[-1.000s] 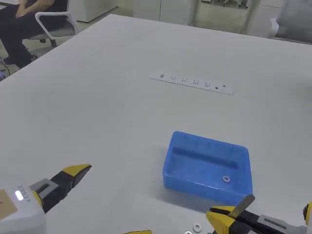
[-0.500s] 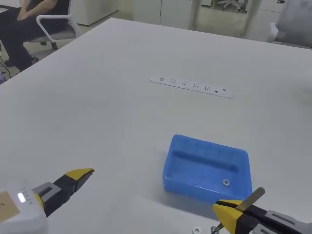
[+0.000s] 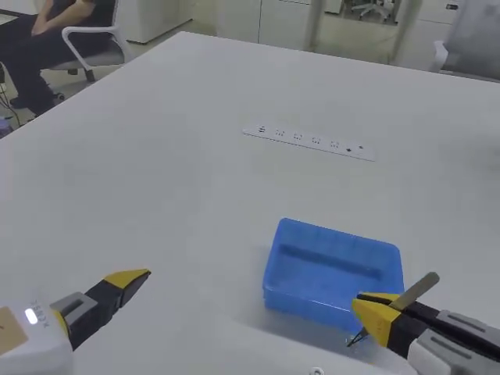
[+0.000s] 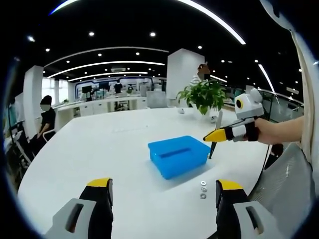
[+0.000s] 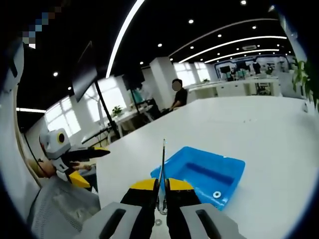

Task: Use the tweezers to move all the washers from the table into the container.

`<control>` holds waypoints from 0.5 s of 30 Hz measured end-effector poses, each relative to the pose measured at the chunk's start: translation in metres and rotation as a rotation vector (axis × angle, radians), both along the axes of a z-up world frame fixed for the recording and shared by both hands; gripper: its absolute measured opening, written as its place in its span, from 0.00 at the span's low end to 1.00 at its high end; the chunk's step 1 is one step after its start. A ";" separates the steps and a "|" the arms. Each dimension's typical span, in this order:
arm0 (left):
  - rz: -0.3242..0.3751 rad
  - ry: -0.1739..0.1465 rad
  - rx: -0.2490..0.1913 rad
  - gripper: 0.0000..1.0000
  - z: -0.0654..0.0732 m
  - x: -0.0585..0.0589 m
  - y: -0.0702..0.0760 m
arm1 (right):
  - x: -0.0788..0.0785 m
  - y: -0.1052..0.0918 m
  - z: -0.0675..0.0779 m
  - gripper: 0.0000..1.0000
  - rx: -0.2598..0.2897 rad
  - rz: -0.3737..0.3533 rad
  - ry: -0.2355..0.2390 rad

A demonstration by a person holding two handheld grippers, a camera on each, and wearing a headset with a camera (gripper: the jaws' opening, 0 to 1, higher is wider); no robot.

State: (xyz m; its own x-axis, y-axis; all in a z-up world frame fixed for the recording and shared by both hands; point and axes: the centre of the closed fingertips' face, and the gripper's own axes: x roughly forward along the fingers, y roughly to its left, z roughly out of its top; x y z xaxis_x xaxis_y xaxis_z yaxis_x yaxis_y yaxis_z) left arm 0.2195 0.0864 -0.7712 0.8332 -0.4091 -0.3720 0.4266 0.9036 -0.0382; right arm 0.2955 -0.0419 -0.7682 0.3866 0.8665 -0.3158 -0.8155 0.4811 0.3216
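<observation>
Washers point(image 4: 203, 183) lie loose on the white table point(image 3: 195, 156), a small cluster just on the near side of the blue container point(image 3: 334, 269), and one more washer point(image 5: 216, 194) already sits inside it by the near wall. They are small flat metal rings, so I judge them light, stiff and slick on the smooth top. They should be hard to lift by the face and easier to take with one tweezer tip through the hole and the other outside the rim. Each lies flat with its hole facing up; being round, it has no long axis to line up with.

In the right gripper point(image 5: 160, 185) view the jaws are closed on the tweezers point(image 4: 215, 134). These stand steeply, broad end up and fine tips down, near the container's near right corner. Whether the tips carry a washer is too small to tell.

At the near left, well apart from the container, the left gripper point(image 4: 164, 183) hovers over bare table with its jaws spread wide and nothing between them.
</observation>
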 end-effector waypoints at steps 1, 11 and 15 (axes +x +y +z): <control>0.001 -0.001 0.001 0.86 0.000 0.000 0.000 | 0.002 0.001 0.002 0.03 0.001 -0.001 -0.005; -0.001 0.004 0.004 0.86 -0.002 0.000 0.000 | 0.030 0.003 0.006 0.03 -0.017 -0.006 -0.037; 0.001 0.005 0.004 0.86 -0.003 0.000 0.001 | 0.043 0.003 0.004 0.03 -0.023 -0.014 -0.034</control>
